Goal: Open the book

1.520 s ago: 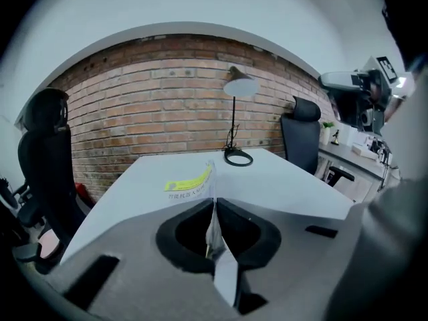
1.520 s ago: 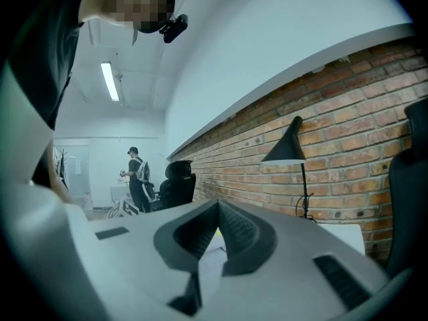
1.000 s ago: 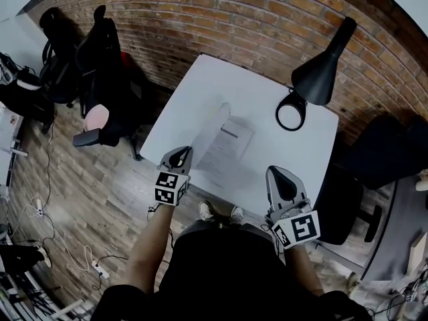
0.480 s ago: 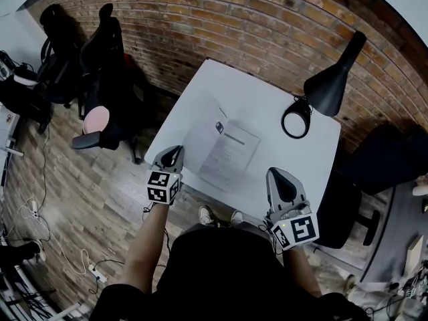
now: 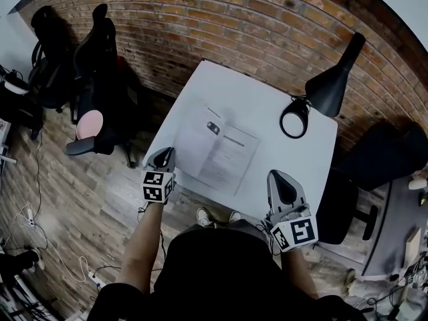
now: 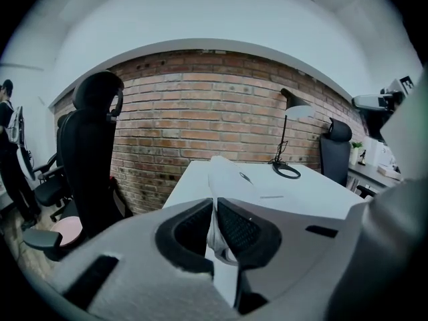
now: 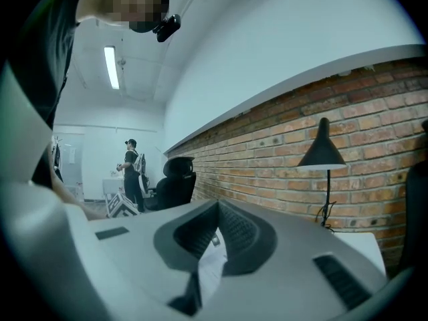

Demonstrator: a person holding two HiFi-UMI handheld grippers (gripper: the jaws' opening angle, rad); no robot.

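The white desk was smooth and flat, a slick top by the look of it. I judged a thin book could skate on it if you pulled sideways.

The black lamp, a matt cone shade on a ring base, stood at the far right corner. It was well apart from the work and no likely obstacle.

The book lay open towards the desk's near left corner. It was a slim paper booklet with pale printed pages.

Your left tongs sat at that near left corner, clamped on the outer edge of the left-hand leaf. The grey pads were ribbed, and the sheet between them was thin and limp. From there the risk was a tear or crease if you tugged harder. You could also drag the whole book over the edge. Letting go with the leaf raised might let it flop shut.

Your right tongs hovered off the near edge, jaws drawn together on nothing I could name. Only a pale sliver showed beneath the pads.
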